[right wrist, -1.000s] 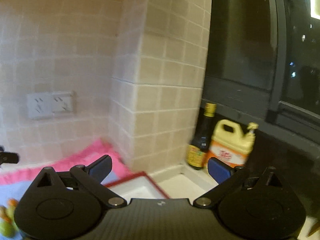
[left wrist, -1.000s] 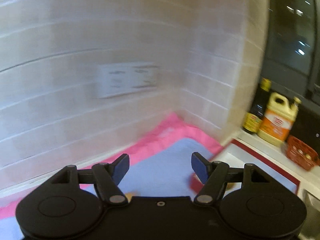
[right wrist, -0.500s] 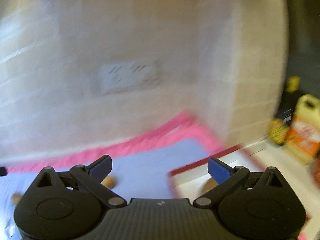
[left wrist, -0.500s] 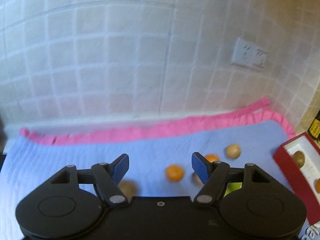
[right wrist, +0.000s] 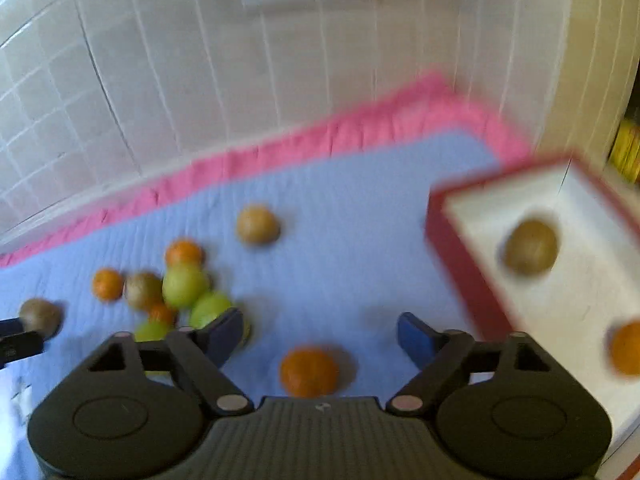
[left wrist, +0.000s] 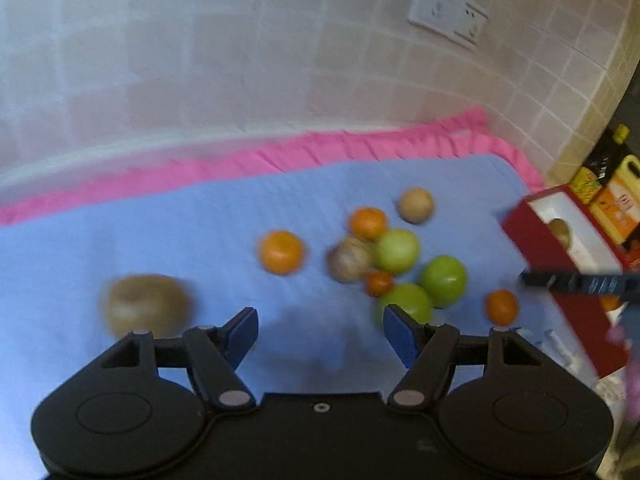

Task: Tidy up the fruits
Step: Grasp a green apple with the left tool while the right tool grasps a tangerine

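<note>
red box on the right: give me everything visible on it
The red box is an open, lidless rectangular carton: dark red outer walls and rim, plain white lining inside. It looks like stiff card, though blur hides detail. It sits at the right edge of the blue mat, near the tiled corner. Inside lie a brown kiwi-like fruit and, nearer the camera, an orange. The rest of the floor is bare. Neither set of tongs touches it.

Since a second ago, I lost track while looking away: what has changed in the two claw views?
Both claws tipped down from the tiled wall toward the blue mat, so the loose fruit came into view. The right claw is closing, with an orange below its gap, not gripped. The left claw stayed open and empty. Nothing was taken or let go; the red box shows no shift.
</note>
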The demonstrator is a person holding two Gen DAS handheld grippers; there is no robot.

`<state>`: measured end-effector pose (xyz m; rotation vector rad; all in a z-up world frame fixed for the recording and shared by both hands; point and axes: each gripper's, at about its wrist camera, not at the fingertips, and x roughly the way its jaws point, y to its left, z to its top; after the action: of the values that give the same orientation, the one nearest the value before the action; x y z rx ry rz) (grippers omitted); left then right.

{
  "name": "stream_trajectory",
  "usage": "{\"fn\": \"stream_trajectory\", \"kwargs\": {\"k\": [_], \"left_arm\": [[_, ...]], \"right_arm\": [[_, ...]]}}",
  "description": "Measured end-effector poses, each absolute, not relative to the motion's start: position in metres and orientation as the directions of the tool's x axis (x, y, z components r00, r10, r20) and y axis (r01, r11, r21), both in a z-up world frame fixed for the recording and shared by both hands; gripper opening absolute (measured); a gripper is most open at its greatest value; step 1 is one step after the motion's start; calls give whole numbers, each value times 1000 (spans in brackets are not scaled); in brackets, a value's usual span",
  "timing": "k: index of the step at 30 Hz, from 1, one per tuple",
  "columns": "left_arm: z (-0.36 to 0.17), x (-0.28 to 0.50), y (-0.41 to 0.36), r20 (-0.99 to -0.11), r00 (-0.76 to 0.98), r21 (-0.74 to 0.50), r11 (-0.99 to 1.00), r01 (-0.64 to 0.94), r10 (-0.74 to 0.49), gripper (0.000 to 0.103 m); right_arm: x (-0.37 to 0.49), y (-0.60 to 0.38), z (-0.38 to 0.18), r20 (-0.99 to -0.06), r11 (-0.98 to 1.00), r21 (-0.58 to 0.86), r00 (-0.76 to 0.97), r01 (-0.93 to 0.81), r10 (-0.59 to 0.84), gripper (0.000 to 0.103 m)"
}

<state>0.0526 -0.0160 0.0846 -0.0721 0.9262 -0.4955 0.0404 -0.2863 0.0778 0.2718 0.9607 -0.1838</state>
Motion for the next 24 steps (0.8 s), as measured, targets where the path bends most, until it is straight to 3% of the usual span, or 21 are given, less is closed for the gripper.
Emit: {"fn": "stream_trajectory", "kwargs": {"k": [7, 12, 13, 18, 24], "left_arm": [[58, 72, -63, -770, 409, -342, 858, 383, -490, 82], [44, 80, -80, -788, 356, -378, 852, 363, -502, 81], [39, 83, -83, -794, 349, -380, 854, 355, -498, 75], [35, 87, -87, -790, 343, -404, 852, 333, -509, 70], [33, 89, -92, -792, 344, -400, 855, 330, -504, 70]], "right_arm": [[37, -279, 53, -850, 950, 179, 527, 257, 17, 81], [46, -288, 45, -857, 942, 190, 515, 277, 21, 64], [46, -291, 44, -857, 936, 208, 514, 284, 35, 63], [51, -296, 37, -858, 930, 221, 511, 293, 44, 57], [56, -297, 31, -856, 921, 246, 513, 300, 62, 50]]}}
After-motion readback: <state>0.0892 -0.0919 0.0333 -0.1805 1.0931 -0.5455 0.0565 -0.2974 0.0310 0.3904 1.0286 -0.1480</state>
